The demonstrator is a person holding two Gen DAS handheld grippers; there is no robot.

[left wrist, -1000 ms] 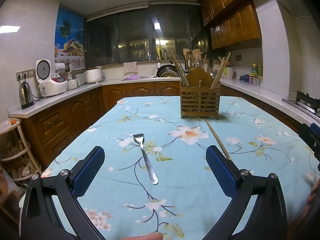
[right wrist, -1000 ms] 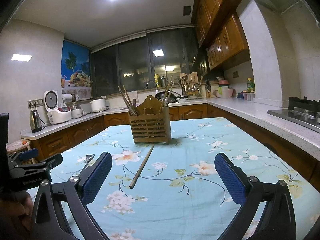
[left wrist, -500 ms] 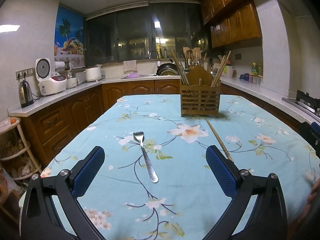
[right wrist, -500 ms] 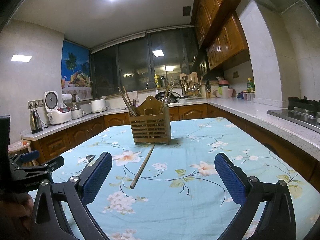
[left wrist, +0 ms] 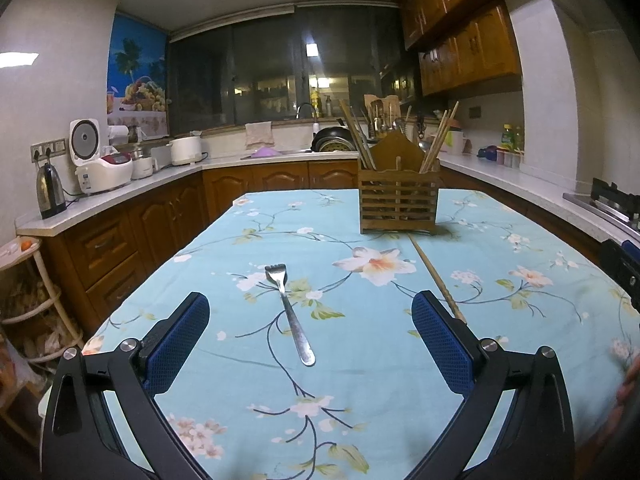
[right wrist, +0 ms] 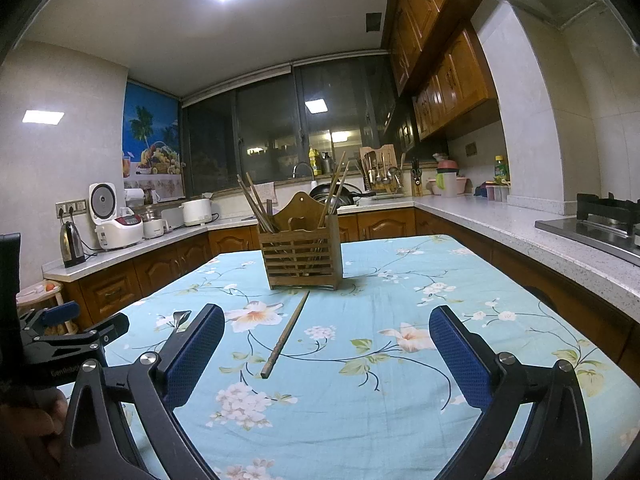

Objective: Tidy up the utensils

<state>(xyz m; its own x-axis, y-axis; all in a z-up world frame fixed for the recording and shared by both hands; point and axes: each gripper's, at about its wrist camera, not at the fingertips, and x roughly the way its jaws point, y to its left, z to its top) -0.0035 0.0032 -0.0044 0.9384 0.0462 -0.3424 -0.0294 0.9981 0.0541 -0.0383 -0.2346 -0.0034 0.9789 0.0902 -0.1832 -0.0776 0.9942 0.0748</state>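
Two loose utensils lie on the worktop (left wrist: pixel 520 380) under its light-blue floral cloth: a silver metal fork (left wrist: pixel 291 312) and a single long brown wooden chopstick (right wrist: pixel 285 334). In the left wrist view the fork lies flat between the fingers of the left tool (left wrist: pixel 310 344), tines pointing away toward the slatted brown wooden utensil holder (left wrist: pixel 397 204), its handle end nearest the camera. That left tool stands wide apart with its blue textured pads (left wrist: pixel 178 344) gripping nothing. The chopstick (left wrist: pixel 436 280) lies to the right of the fork, well apart from it, running from just in front of the holder's base back toward the left tool's right pad. In the right wrist view the right tool (right wrist: pixel 326 354) is likewise spread wide and holds nothing; the chopstick lies ahead of it, nearer its left pad (right wrist: pixel 196 356). The holder (right wrist: pixel 302 254) stands upright farther back on the cloth, with several chopsticks leaning out of its compartments. At the left edge of the right wrist view the left tool's black body (right wrist: pixel 68 342) shows white lettering, partly hidden, of which only "Gentlebo" can be read. A white rice cooker (right wrist: pixel 116 222) and a steel kettle (right wrist: pixel 72 244) sit on the far side counter.
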